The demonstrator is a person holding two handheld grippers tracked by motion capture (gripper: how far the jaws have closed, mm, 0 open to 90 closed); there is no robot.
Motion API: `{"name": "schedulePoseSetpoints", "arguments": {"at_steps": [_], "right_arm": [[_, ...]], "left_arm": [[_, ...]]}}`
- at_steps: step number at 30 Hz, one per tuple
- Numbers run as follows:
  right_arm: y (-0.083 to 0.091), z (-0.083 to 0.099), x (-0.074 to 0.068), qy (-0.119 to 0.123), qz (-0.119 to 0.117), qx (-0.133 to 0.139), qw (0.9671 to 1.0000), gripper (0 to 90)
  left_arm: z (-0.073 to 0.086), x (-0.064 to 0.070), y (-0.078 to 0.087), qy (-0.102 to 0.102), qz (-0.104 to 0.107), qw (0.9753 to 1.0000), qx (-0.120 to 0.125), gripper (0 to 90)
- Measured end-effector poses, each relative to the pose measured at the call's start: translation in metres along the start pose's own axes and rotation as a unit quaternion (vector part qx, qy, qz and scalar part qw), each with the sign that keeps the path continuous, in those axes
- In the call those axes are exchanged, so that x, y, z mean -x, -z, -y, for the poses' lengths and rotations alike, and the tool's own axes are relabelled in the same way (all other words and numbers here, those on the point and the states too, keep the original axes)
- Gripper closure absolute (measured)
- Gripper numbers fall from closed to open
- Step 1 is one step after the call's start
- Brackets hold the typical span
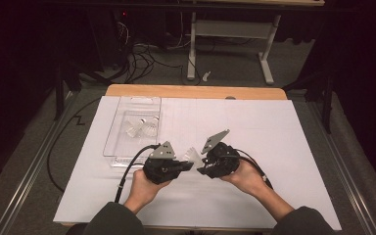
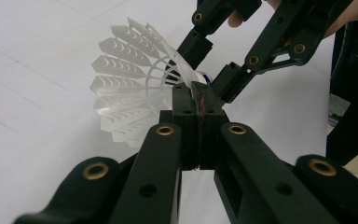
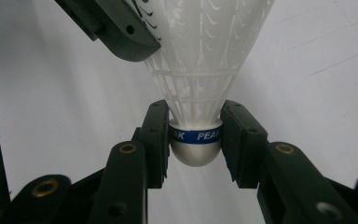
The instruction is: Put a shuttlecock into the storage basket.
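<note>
- Here we hold one shuttlecock (image 1: pixel 192 155) between both grippers, above the white table sheet (image 1: pixel 284 147), near its front middle.
- Our right gripper (image 3: pixel 196 140) pinches the cork head at its blue band, jaws pressed against both sides.
- Our left gripper (image 2: pixel 196 100) has its jaws pressed together on a thin edge of the plastic skirt.
- We judge the risk to be in the skirt: if the two hands pull apart or twist, the mesh could bend or tear, or slip free of the left jaws.
- The rounded head could also squirt out of the right jaws if the grip eases.
- The clear tray (image 1: pixel 122 144) with two more shuttlecocks (image 1: pixel 142 126) sits just left and behind the left gripper; room lies open to the right and front.
</note>
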State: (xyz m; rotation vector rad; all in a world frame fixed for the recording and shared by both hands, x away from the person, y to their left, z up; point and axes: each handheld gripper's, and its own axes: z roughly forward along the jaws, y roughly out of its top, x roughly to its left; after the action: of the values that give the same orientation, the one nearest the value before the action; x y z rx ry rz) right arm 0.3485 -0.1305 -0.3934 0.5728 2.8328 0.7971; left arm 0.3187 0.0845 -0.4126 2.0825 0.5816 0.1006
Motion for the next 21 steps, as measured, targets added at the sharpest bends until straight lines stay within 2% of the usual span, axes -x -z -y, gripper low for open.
{"name": "schedulePoseSetpoints", "arguments": {"at_steps": [9,21], "right_arm": [[0.0005,0.0004,0.0013,-0.001,0.004,0.003,1.0,60.7],[0.0033,0.0021,0.0028,-0.011,0.018,0.017,0.9996,46.5]], "left_arm": [[-0.0007,0.0004,0.0004,0.0,0.004,1.0,0.004,89.7],[-0.0007,-0.0015,0.0031,0.005,0.001,1.0,0.006,89.7]]}}
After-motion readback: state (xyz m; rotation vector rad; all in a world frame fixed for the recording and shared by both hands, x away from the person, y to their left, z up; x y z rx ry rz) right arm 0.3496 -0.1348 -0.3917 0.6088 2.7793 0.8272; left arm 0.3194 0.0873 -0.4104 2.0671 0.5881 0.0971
